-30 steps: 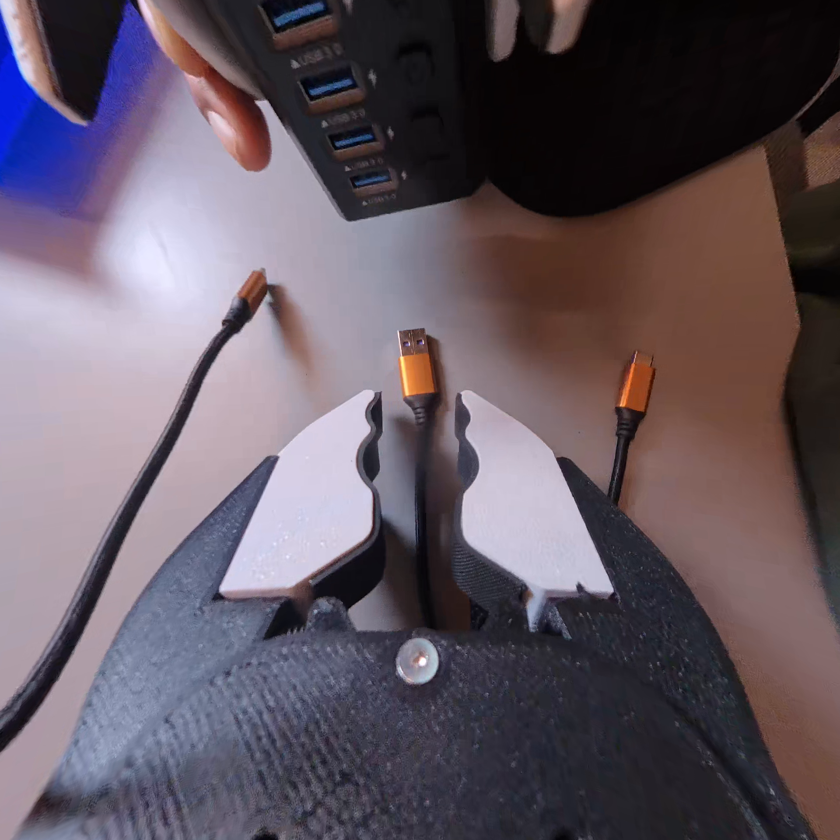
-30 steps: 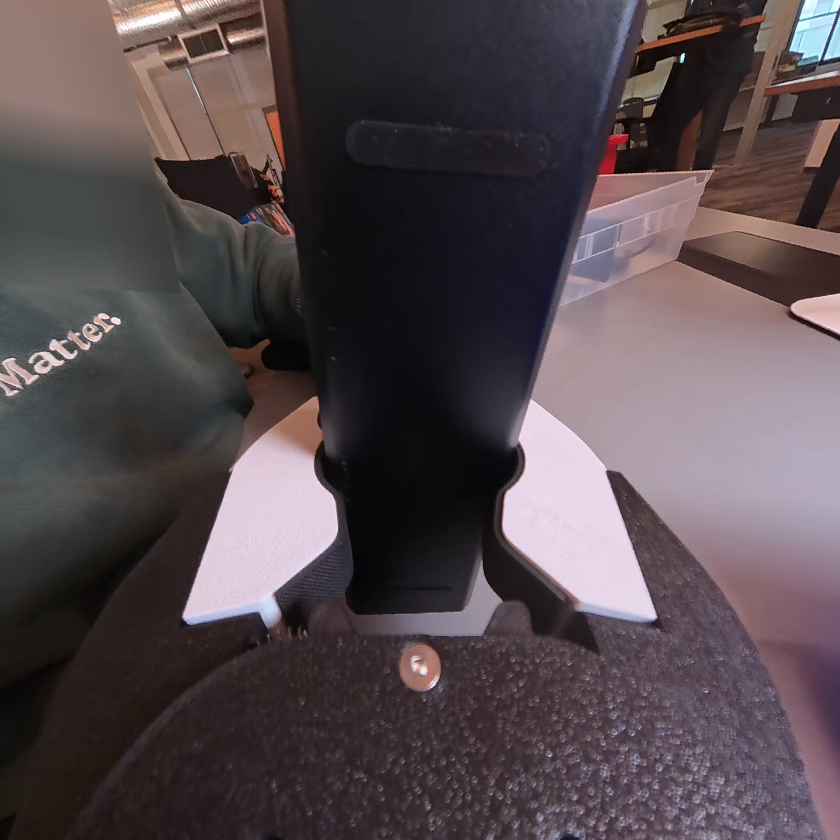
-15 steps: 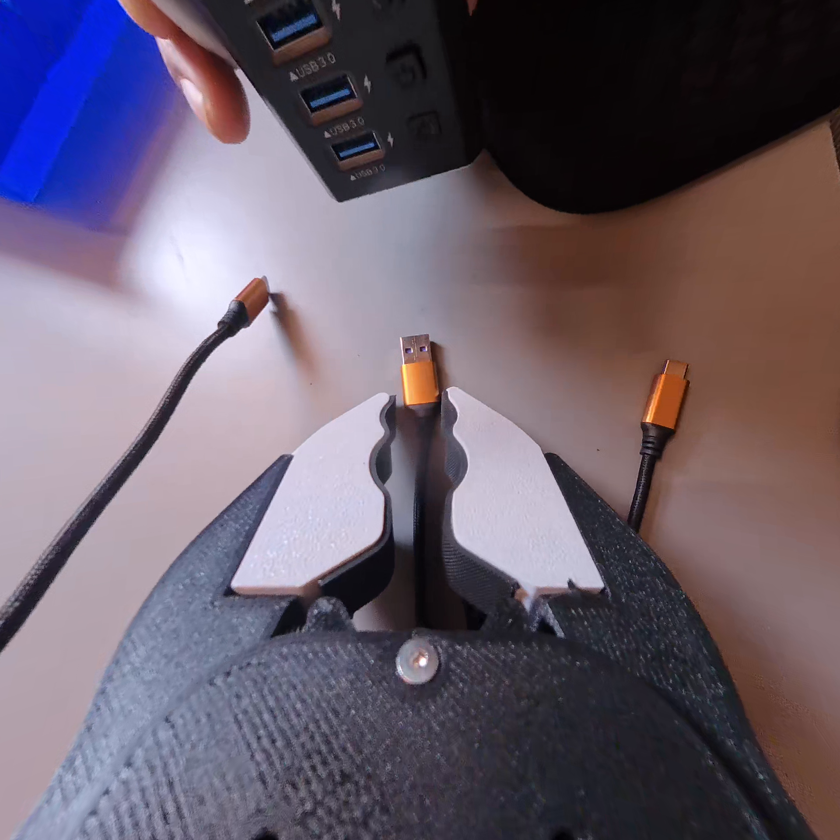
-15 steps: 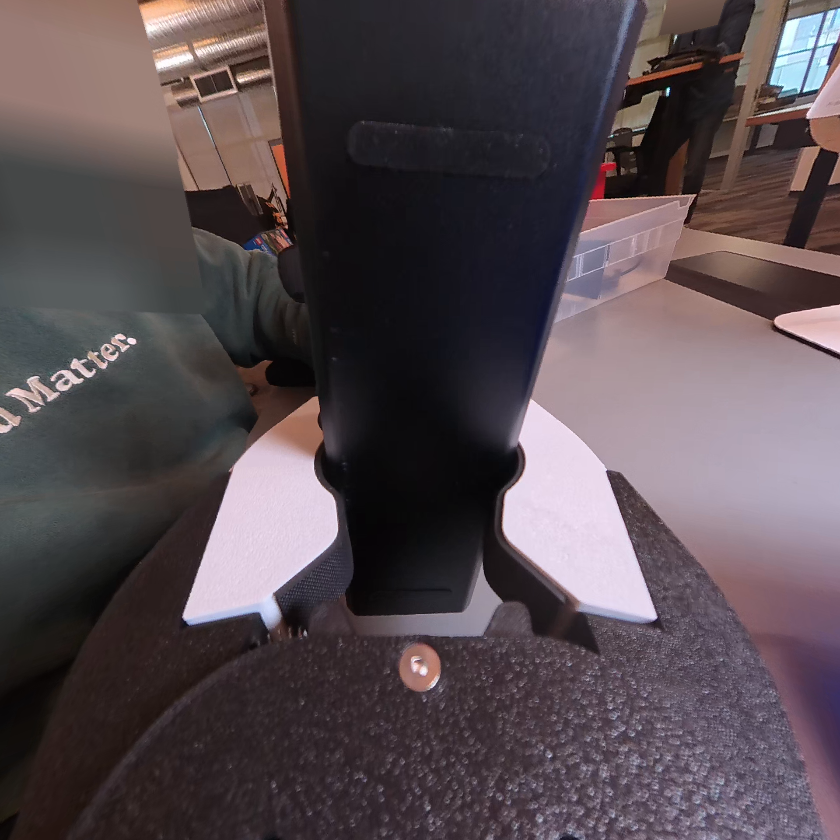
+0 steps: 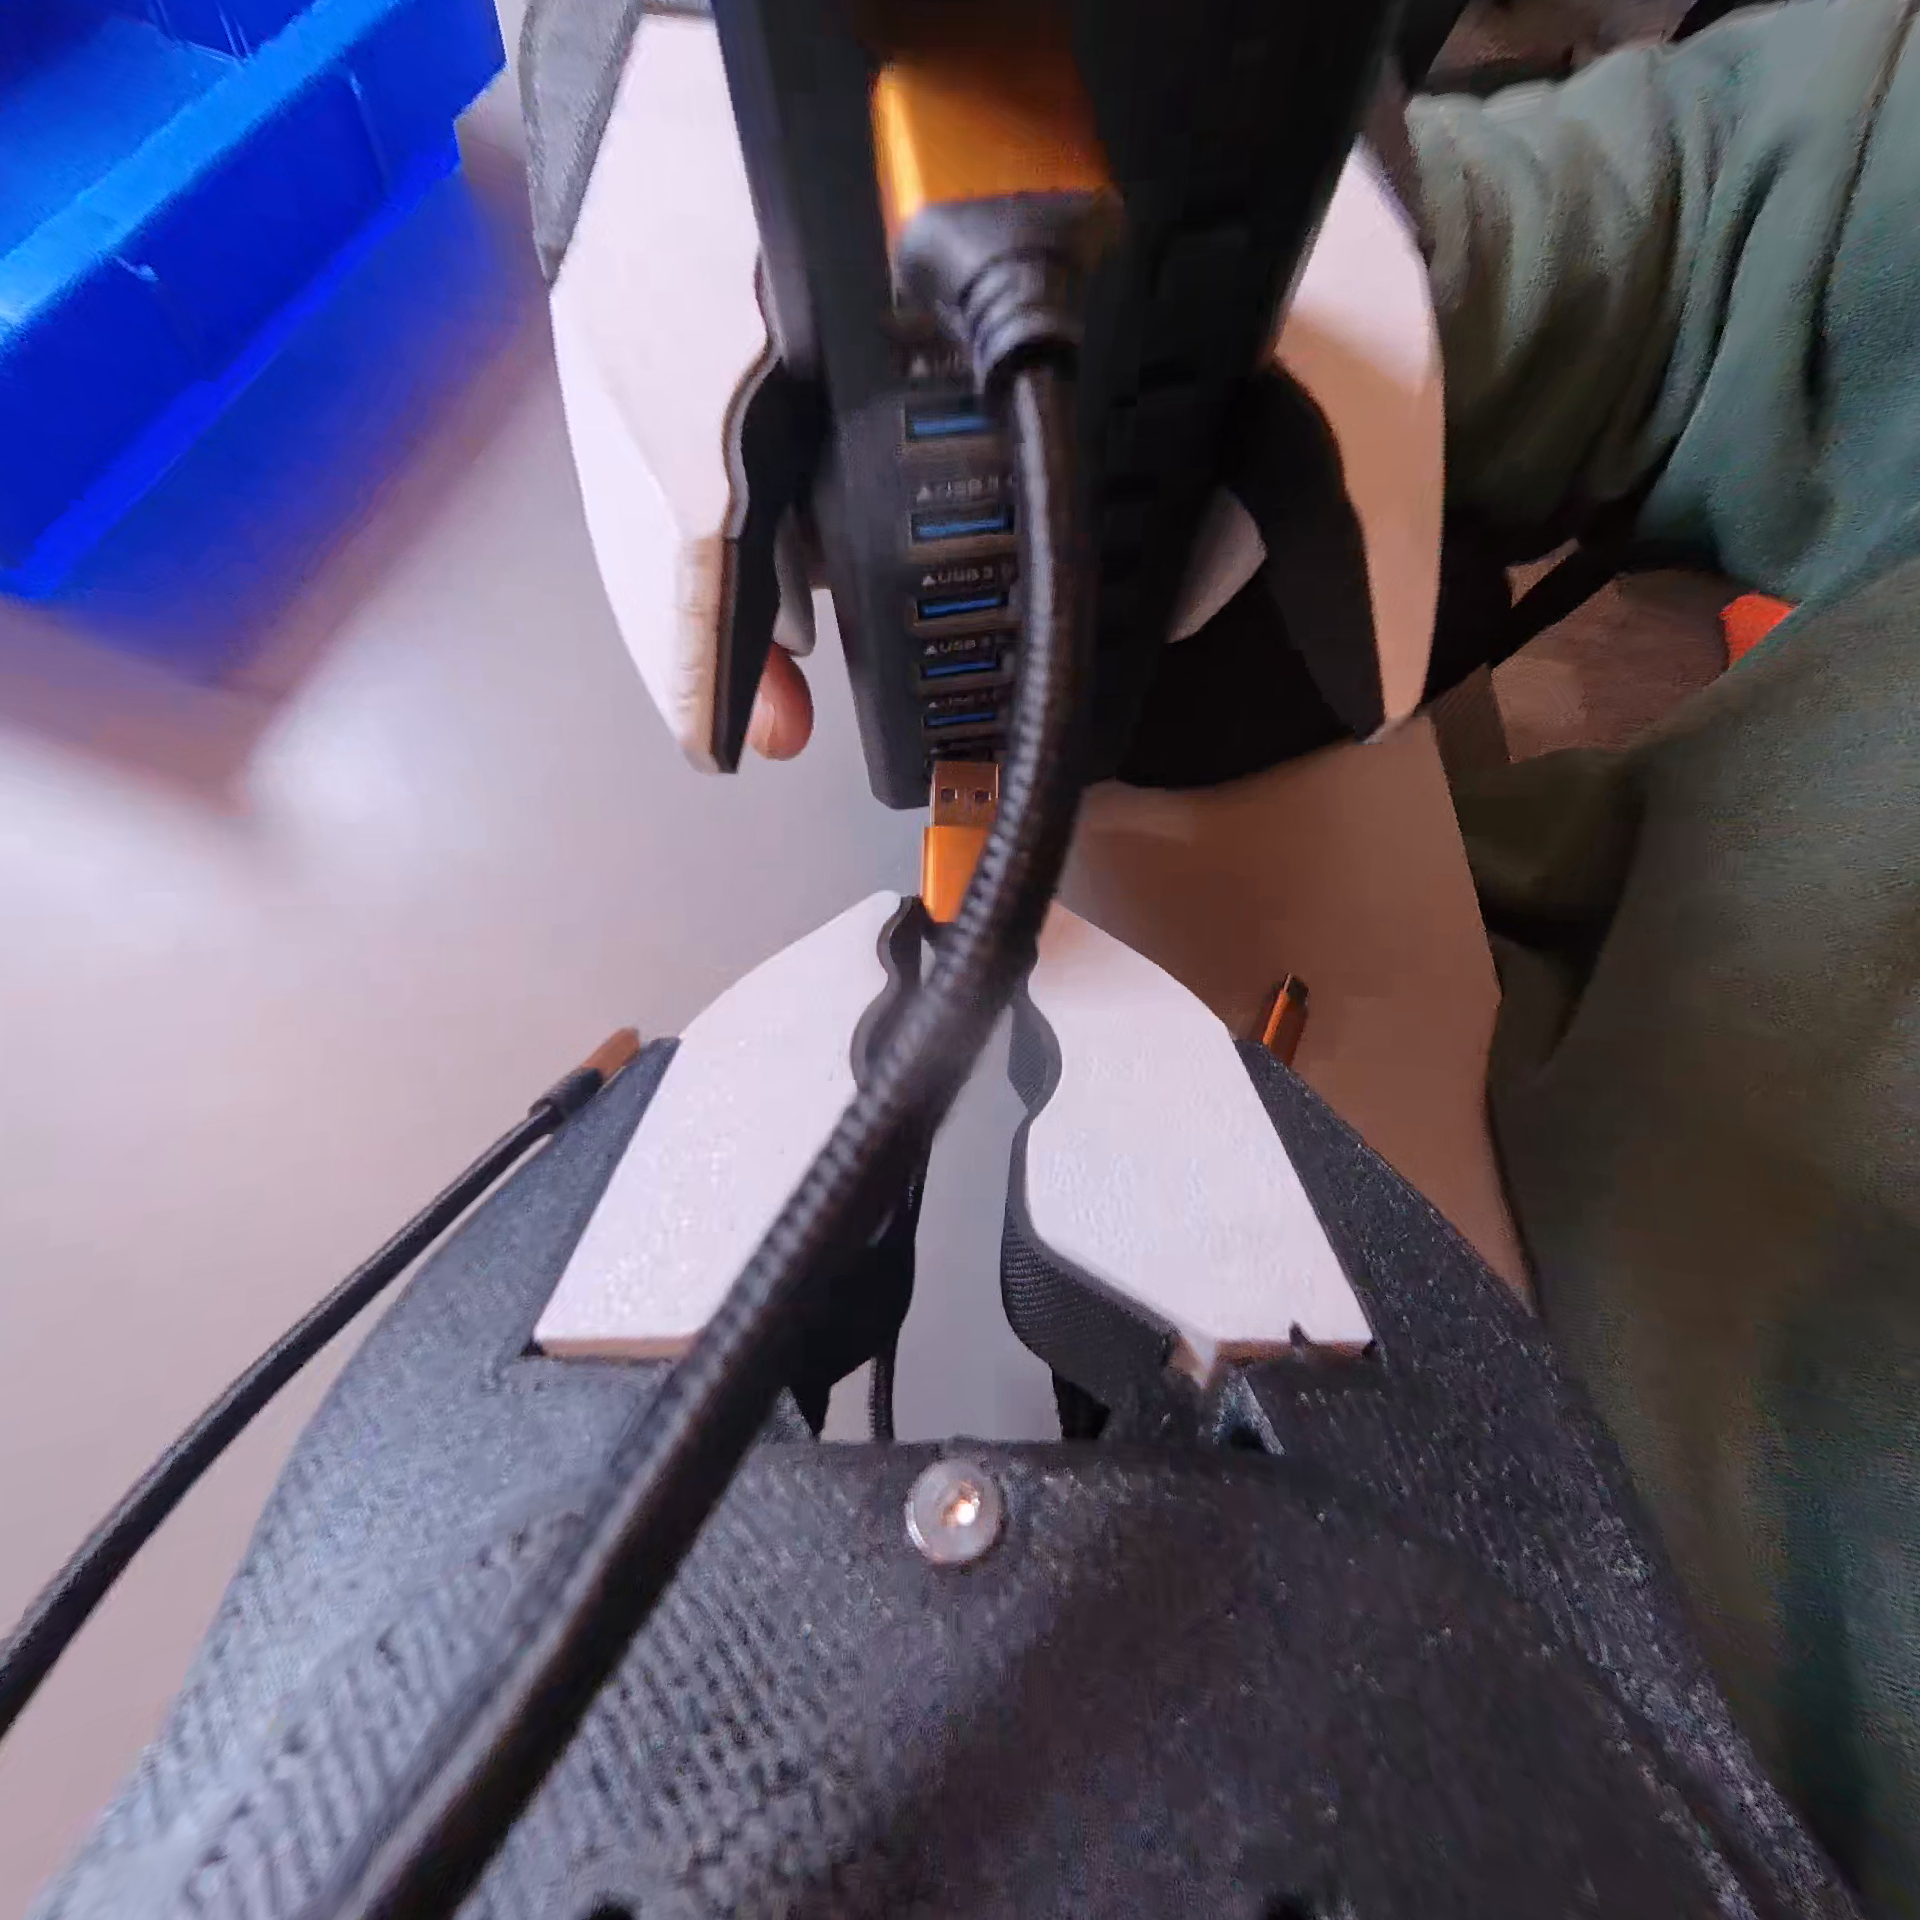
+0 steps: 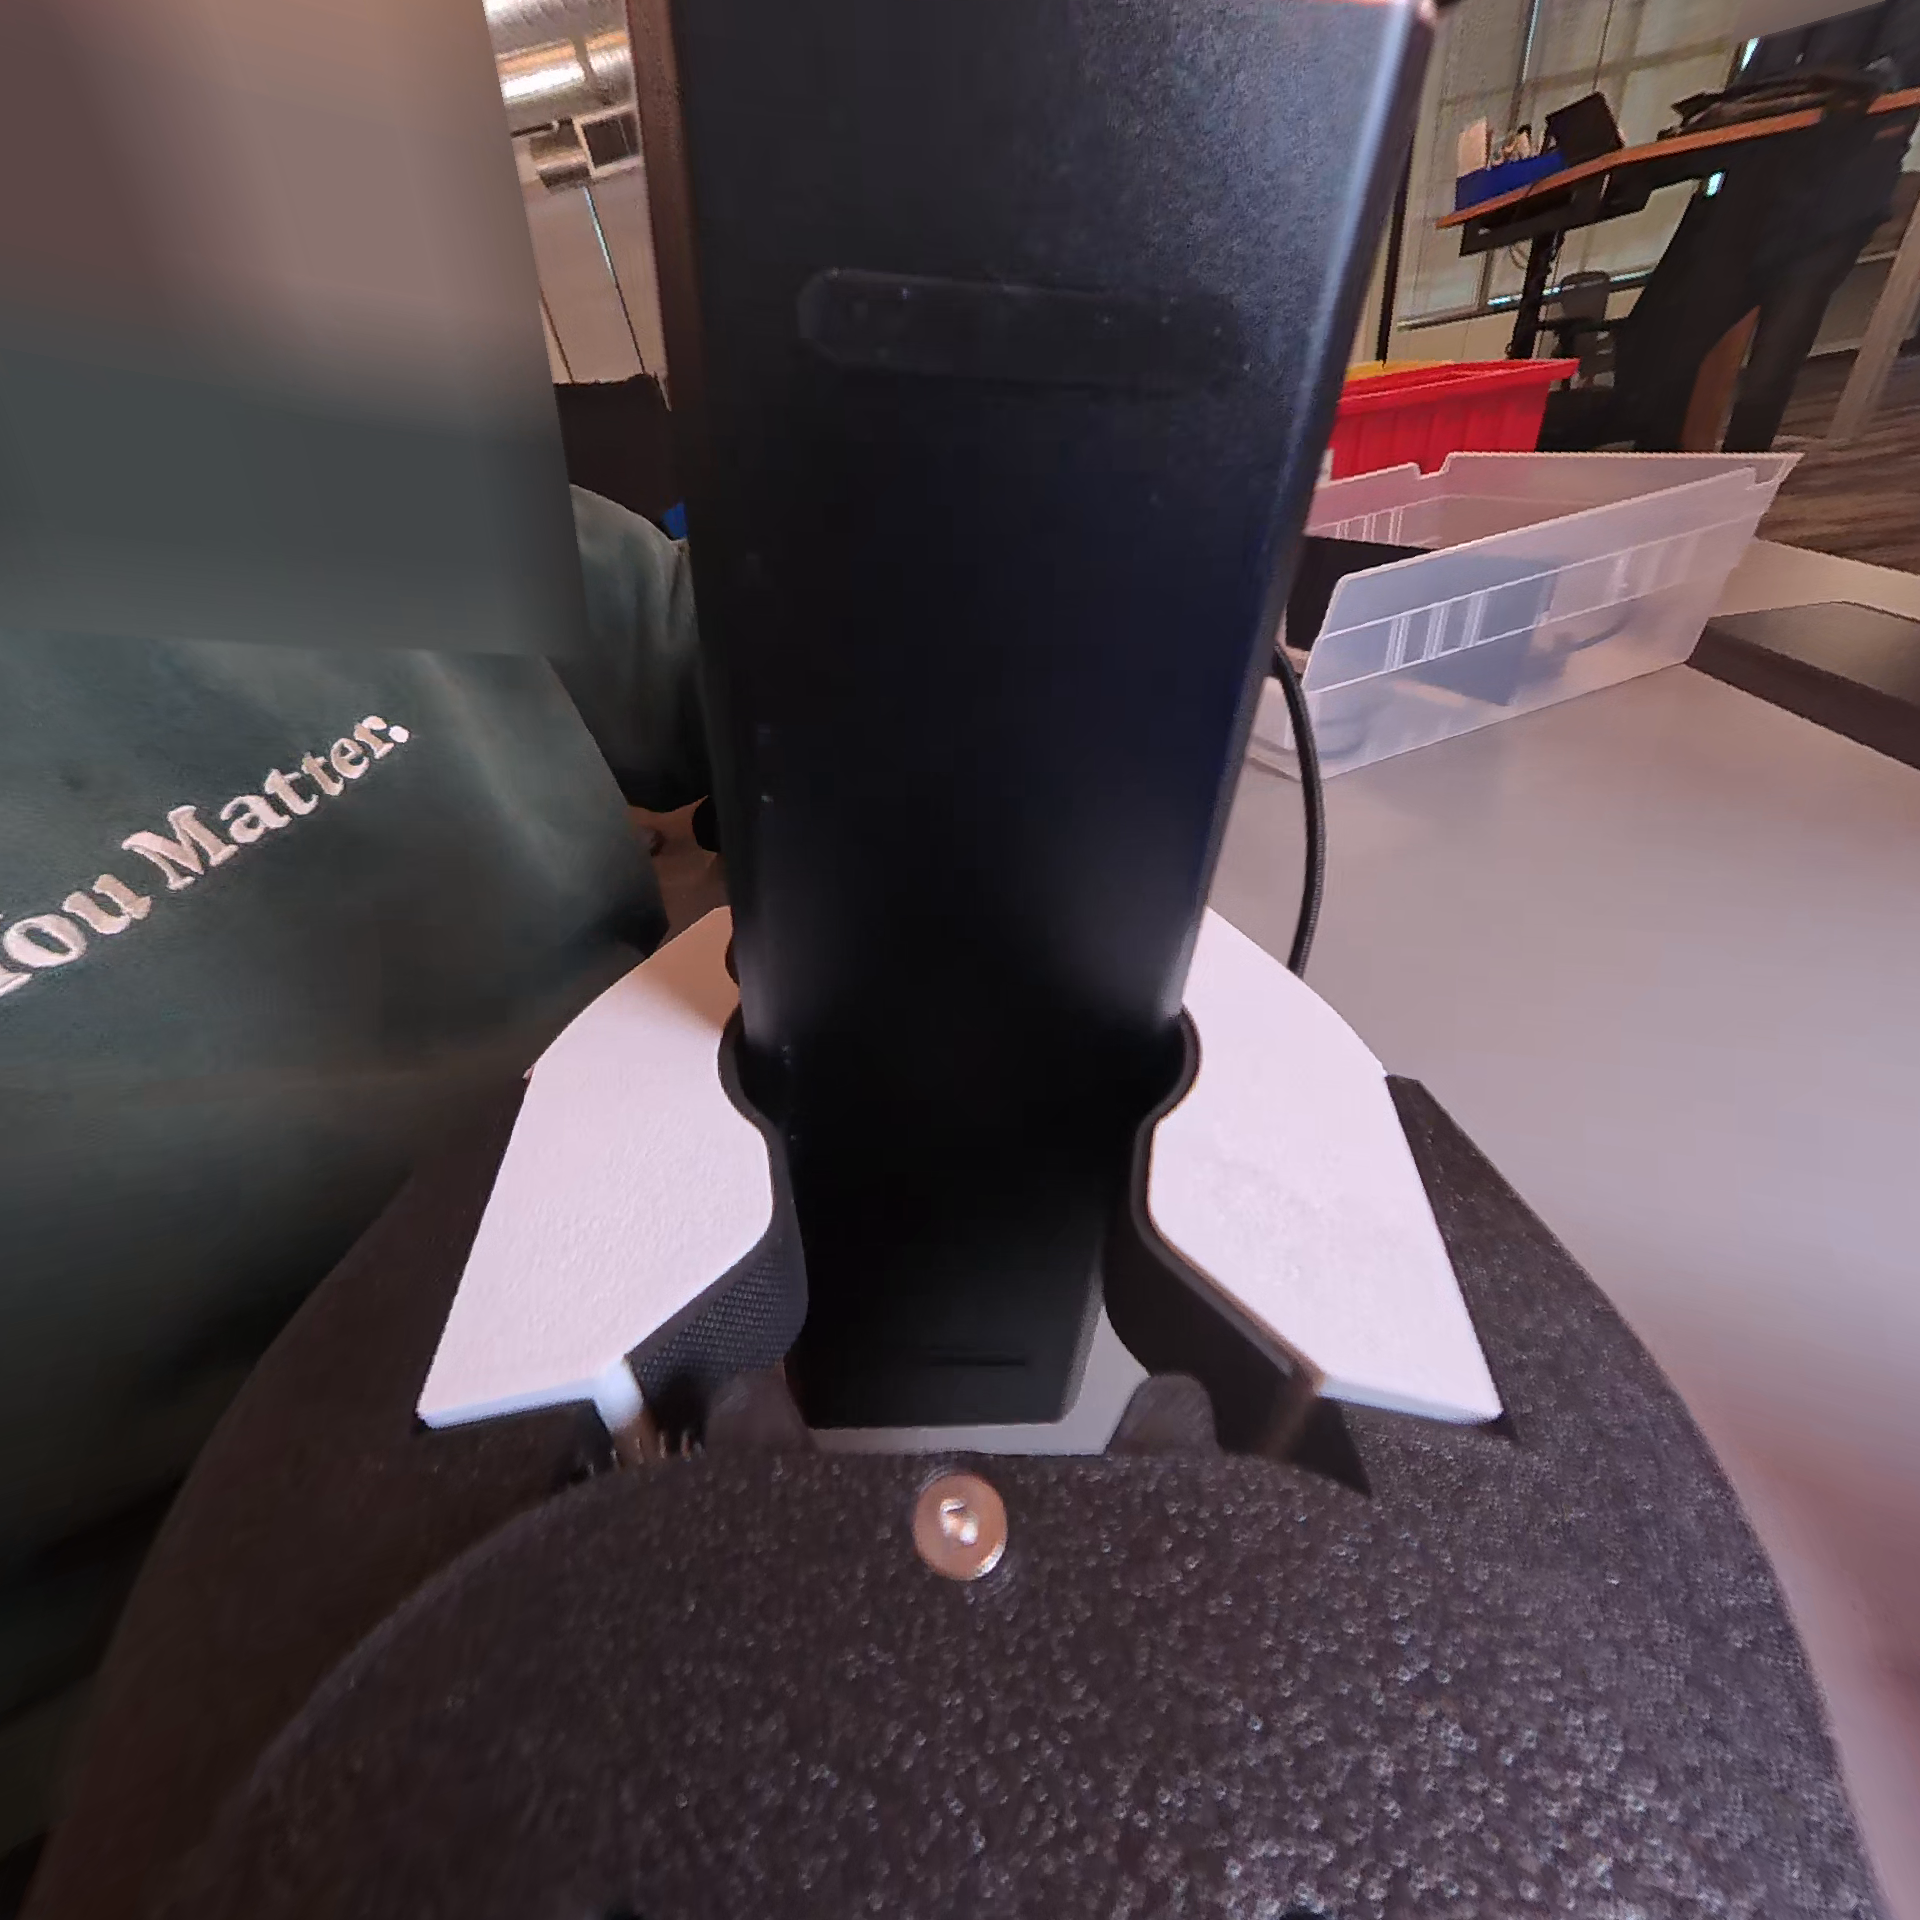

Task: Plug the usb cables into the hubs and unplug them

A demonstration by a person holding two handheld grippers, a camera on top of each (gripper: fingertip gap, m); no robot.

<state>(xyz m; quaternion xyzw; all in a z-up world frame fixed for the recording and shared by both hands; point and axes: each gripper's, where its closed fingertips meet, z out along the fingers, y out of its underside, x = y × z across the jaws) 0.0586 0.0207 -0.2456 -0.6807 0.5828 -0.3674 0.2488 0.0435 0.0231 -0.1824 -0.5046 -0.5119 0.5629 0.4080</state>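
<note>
Clearly, in the left wrist view, the left gripper (image 5: pixel 961 961) was pinched narrow on a USB cable (image 5: pixel 881 1392) just behind its orange plug (image 5: pixel 951 847), whose metal tip stood out past the fingertips, nearly touching the lower end of the black hub (image 5: pixel 914 582). The grip so near the plug probably served to keep it stiff for aiming at a port. The hub hung upright above the table (image 5: pixel 364 935), its row of blue ports facing this camera, clamped at the sides by the right gripper (image 5: pixel 997 499). A second braided cable (image 5: pixel 997 831) was already seated in an upper port by its own orange plug (image 5: pixel 987 114) and drooped across the left gripper's fingers. Two more loose cable ends lay on the table, one on each side of the left gripper, and a blue bin (image 5: pixel 208 260) stood at the far left.

Seen from the right wrist view, the right gripper (image 6: pixel 961 1049) was clamped on the hub (image 6: pixel 987 623), showing only its plain back, apparently held up to present the ports. A clear tray (image 6: pixel 1538 613) sat on the table beyond.
</note>
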